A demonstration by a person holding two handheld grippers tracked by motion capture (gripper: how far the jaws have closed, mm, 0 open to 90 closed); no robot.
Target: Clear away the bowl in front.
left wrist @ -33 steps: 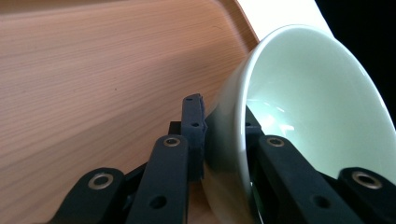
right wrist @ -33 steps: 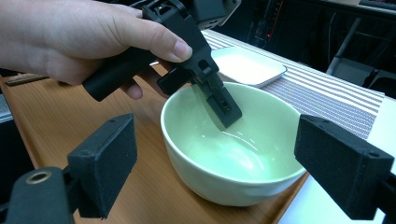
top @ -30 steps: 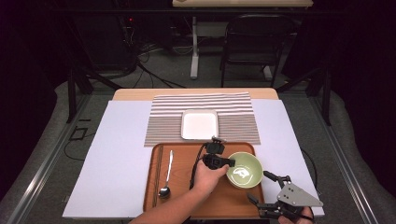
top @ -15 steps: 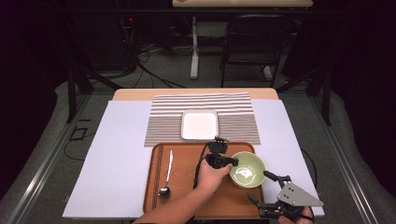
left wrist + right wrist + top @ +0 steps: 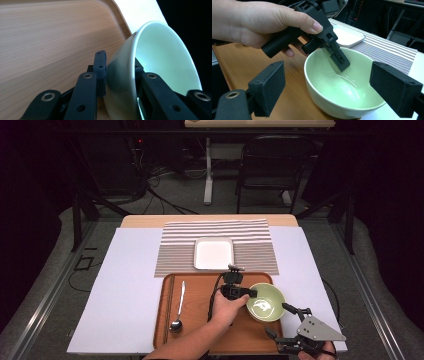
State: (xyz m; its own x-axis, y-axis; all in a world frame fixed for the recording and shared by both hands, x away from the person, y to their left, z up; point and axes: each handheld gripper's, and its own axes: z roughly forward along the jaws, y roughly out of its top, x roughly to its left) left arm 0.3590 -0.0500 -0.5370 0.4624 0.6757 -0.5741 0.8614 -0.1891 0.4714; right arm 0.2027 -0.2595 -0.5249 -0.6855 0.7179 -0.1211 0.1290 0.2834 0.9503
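Right gripper (image 5: 290, 326) is held nearest, just off the tray's (image 5: 200, 340) front right corner, jaws spread wide with nothing between them, the green bowl (image 5: 266, 302) seen just beyond its pads. Bowl is set on the tray's right end. Left gripper (image 5: 248, 294) is placed at the bowl's left rim, wall straddled: one jaw outside, one inside. Jaws have just been opening; a thin gap is seen at the outer pad (image 5: 100, 72), so the wall lies between them unclamped. Behind the tray, a white dish (image 5: 213, 253) is seen on a striped mat (image 5: 250, 240).
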